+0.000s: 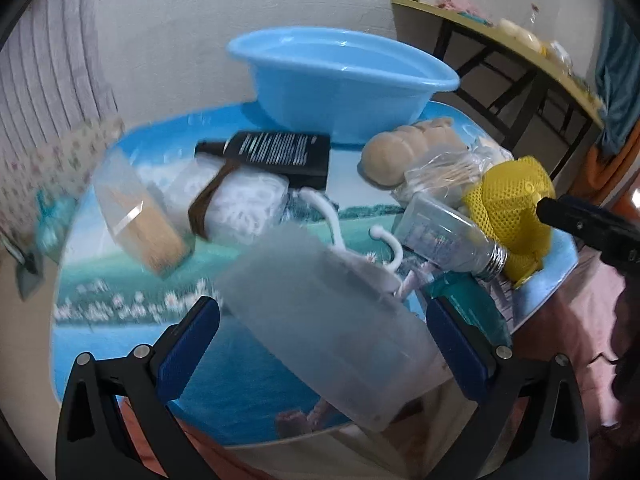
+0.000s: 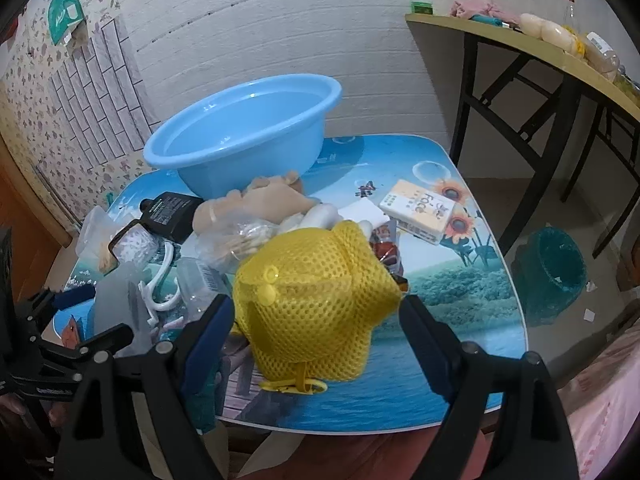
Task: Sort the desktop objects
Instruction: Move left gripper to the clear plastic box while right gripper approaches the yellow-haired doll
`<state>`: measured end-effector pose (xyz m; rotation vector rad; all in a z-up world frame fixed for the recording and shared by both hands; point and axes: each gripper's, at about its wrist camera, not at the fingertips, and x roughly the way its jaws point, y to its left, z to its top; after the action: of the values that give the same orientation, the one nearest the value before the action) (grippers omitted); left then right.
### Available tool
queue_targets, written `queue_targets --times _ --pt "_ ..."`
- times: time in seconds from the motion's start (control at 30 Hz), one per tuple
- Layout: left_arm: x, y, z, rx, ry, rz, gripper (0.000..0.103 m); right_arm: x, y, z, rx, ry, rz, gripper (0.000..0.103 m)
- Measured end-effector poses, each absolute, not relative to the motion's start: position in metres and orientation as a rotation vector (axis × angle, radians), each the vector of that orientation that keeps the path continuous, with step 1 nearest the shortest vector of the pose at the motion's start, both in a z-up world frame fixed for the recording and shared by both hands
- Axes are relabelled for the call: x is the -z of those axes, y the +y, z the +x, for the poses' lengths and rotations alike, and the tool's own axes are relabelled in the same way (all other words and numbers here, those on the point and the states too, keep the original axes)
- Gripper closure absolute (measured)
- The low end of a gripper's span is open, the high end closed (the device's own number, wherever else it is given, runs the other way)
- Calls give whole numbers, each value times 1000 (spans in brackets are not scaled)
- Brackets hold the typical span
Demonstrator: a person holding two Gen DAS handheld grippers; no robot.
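Observation:
A clutter of items lies on a small table with a sea print. My left gripper is open, its jaws on either side of a frosted plastic box at the table's near edge. My right gripper is open around a yellow mesh bag, which also shows in the left wrist view. A blue basin stands at the back. A black bottle, a clear bottle with a silver neck and white hooks lie between.
A clear box of wooden sticks lies left. A beige bundle and a bag of cotton swabs sit by the basin. A tissue pack lies right. A side table and a dark green bin stand right.

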<state>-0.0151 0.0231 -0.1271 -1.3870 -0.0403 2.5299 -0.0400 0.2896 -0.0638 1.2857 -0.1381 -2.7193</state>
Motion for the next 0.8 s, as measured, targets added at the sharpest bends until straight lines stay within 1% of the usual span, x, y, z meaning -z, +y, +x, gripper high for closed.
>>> queue_targets --times 0.03,0.13,0.2,0.4,0.6,0.7,0.8 --pt "129 17 -15 -2521 -81 -1397 0 64 290 -40 2721 -139 1286 18" --pt "131 5 -14 -2520 -125 -1416 0 66 290 -42 2718 -139 1294 17" --pt "130 3 -12 -2526 -111 -1419 0 68 289 -43 2713 -135 1303 17" --pt "121 8 -4 -2594 38 -1390 0 71 286 -47 2722 -92 1318 17" --pt "119 1 0 -2595 0 -1410 0 75 288 -46 2731 -87 1297 17" --pt "122 9 -1 -2554 -28 -1411 0 77 286 -47 2731 -66 1300 18" --pt "125 22 -3 -2533 -20 -1406 0 76 286 -47 2726 -74 1307 17"
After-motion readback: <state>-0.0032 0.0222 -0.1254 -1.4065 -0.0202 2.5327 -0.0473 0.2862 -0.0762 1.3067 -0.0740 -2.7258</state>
